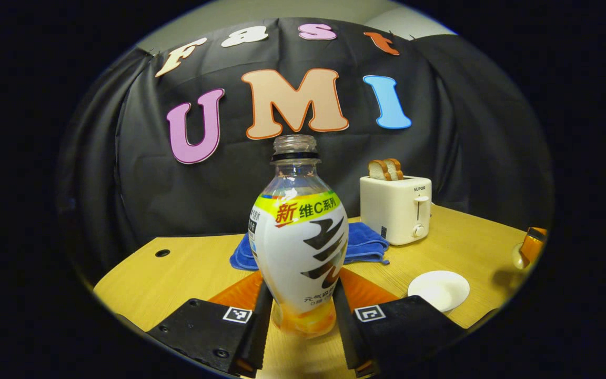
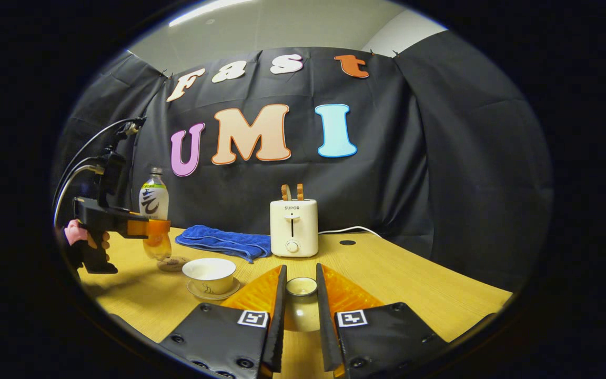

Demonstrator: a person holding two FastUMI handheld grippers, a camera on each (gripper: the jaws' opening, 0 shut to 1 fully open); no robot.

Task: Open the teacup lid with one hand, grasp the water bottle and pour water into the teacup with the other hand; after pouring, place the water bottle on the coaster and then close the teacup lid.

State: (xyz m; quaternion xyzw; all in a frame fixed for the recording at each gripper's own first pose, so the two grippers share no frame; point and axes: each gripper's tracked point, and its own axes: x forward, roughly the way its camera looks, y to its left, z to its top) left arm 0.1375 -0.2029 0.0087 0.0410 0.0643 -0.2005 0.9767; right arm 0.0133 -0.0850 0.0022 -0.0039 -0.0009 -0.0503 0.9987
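Note:
My left gripper (image 1: pixel 301 288) is shut on a clear water bottle (image 1: pixel 303 231) with a white label and no cap. The bottle stands upright with a little orange liquid at its bottom. A white round coaster (image 1: pixel 438 289) lies on the table to its right. In the right gripper view, my right gripper (image 2: pixel 301 271) is shut on the small teacup lid (image 2: pixel 301 287), held just above the table. The uncovered white teacup (image 2: pixel 209 273) sits on its saucer to the left. Farther left, a hand (image 2: pixel 79 234) holds the left gripper (image 2: pixel 151 227) around the bottle (image 2: pixel 153 200), beside the coaster (image 2: pixel 172 263).
A white toaster (image 1: pixel 396 209) with two bread slices stands at the back of the wooden table (image 1: pixel 177 273). A folded blue towel (image 1: pixel 366 243) lies next to it. A white cable (image 2: pixel 347 229) runs behind the toaster. The right gripper's edge (image 1: pixel 532 245) shows at the far right.

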